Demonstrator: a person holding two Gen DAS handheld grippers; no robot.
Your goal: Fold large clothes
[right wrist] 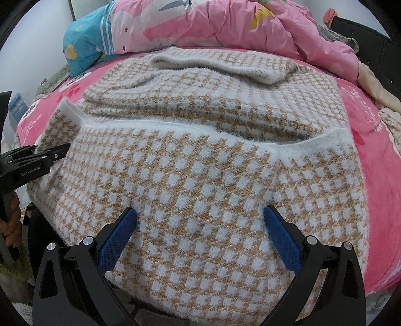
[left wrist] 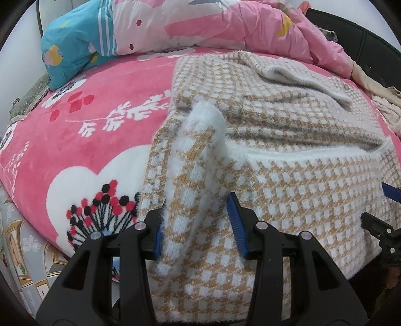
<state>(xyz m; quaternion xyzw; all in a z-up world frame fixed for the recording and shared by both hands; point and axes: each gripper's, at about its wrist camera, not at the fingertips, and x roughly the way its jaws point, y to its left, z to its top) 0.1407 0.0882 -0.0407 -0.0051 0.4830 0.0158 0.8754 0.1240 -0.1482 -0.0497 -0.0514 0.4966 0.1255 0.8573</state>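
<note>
A large fuzzy sweater (right wrist: 200,160) in a tan-and-white check lies on the pink bed, partly folded, its near hem lapped over toward the middle. In the left wrist view the sweater (left wrist: 288,175) fills the right half, and one raised fold with white trim (left wrist: 200,140) runs between my left fingers. My left gripper (left wrist: 195,225) is open, its blue pads on either side of that fold. My right gripper (right wrist: 200,223) is open, its pads pressed on the sweater's near part. The left gripper also shows in the right wrist view (right wrist: 50,153), and the right gripper in the left wrist view (left wrist: 386,208).
A pink floral blanket (left wrist: 75,140) covers the bed. A teal pillow (left wrist: 72,47) and a pink quilt (left wrist: 225,22) are piled at the far side. Loose beige cloth (left wrist: 376,87) lies at the far right. The bed's near left edge (left wrist: 30,240) drops to a patterned side.
</note>
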